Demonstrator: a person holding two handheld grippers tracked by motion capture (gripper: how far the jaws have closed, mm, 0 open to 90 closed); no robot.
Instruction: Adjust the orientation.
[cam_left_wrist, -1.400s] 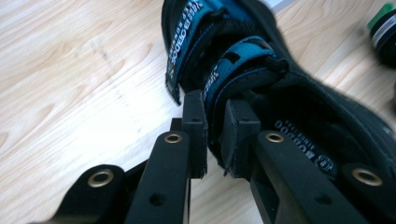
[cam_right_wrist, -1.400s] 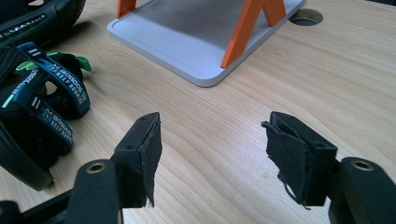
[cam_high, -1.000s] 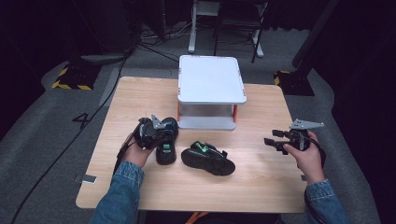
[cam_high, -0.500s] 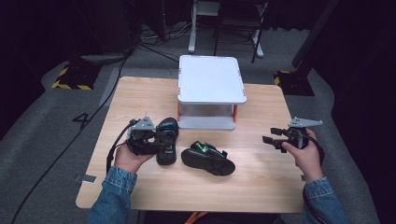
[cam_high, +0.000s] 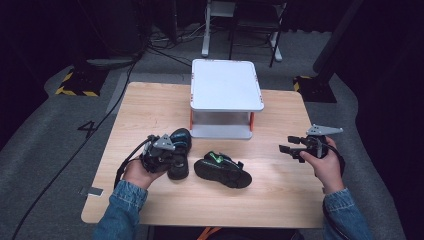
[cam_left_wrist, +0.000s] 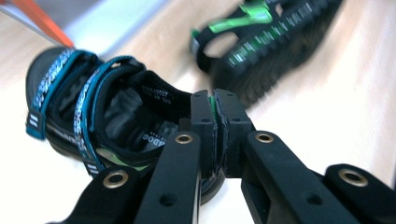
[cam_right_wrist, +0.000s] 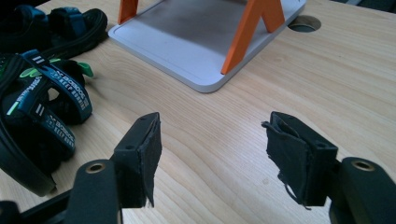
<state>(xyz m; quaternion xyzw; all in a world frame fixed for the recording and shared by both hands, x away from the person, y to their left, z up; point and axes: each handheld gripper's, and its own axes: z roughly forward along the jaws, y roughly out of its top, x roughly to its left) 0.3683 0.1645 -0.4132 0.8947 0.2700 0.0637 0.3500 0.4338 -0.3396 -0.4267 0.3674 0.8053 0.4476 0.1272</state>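
Table (cam_high: 150, 195) of pale wood carries everything here: a white 2-tier plastic shelf (cam_high: 226, 86) on orange legs at the far middle, then 2 dark strapped sandals lying near the front. The black sandal with blue-teal straps (cam_left_wrist: 93, 112) lies at the left, and the left gripper (cam_left_wrist: 215, 126) has just been closing, its jaws now pinched together on the sandal's heel rim, only a thin edge caught between the pads. That slim bite is the main risk: lifted by so little, the shoe could swing, twist out and drop, or knock the black sandal with green straps (cam_high: 222, 170) lying just beside it. The right gripper (cam_right_wrist: 212, 144) hangs with jaws spread wide over bare wood, holding nothing, well apart from both sandals, so it cannot catch a slip.
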